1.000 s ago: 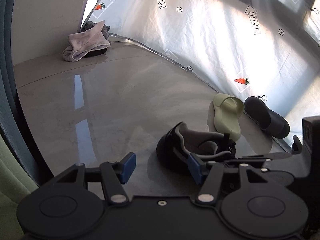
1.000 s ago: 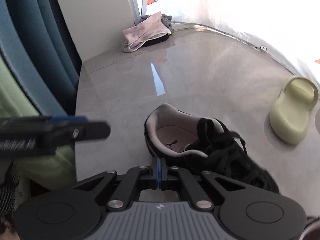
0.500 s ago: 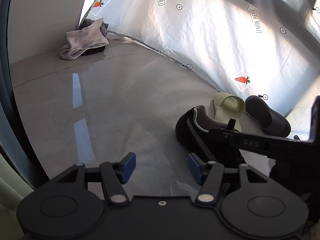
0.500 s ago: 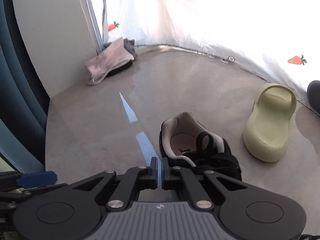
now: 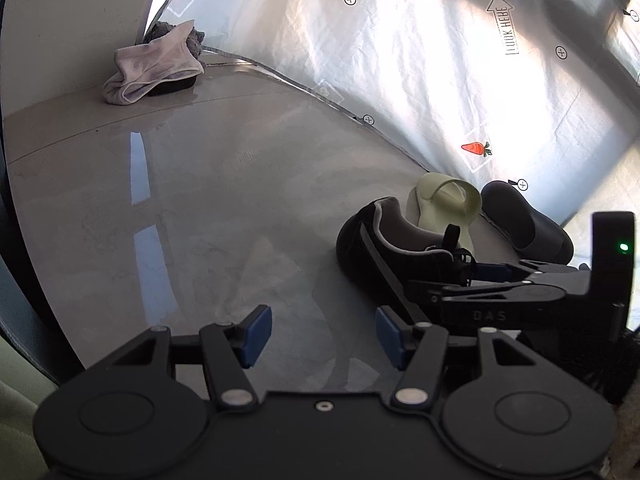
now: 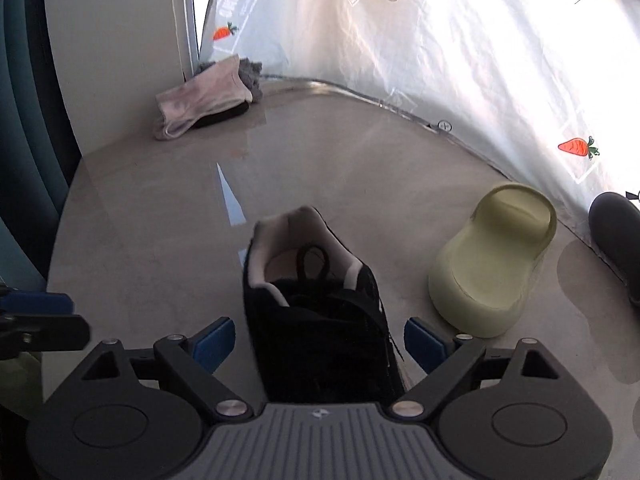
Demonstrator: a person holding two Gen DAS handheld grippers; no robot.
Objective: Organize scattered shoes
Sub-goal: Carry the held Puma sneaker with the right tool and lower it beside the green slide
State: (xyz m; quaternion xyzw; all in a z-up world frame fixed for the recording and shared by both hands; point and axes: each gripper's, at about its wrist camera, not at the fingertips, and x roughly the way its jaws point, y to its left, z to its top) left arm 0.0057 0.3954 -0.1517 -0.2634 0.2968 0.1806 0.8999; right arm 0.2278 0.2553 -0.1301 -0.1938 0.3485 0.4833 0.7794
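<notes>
Though it sits low centre in the right wrist view, between the widening fingers of the right gripper (image 6: 318, 342) with neither pad touching it, the black sneaker (image 6: 320, 312) stands upright on the floor (image 6: 360, 184), heel away from the camera. Likely light; soft upper, stiffer sole; laces loose and apt to snag. Best hold, by judgement: across the padded heel collar or the sides at midfoot. Yellow slipper (image 6: 496, 264) just right of it; dark clog (image 6: 616, 236) at the right edge. Left gripper (image 5: 318, 336): half apart, empty, over bare floor

Staged recording corner: polished floor (image 5: 224, 208), marker-printed plastic sheeting (image 5: 420, 72), curtain (image 6: 24, 128), crumpled towel (image 5: 154, 68).
</notes>
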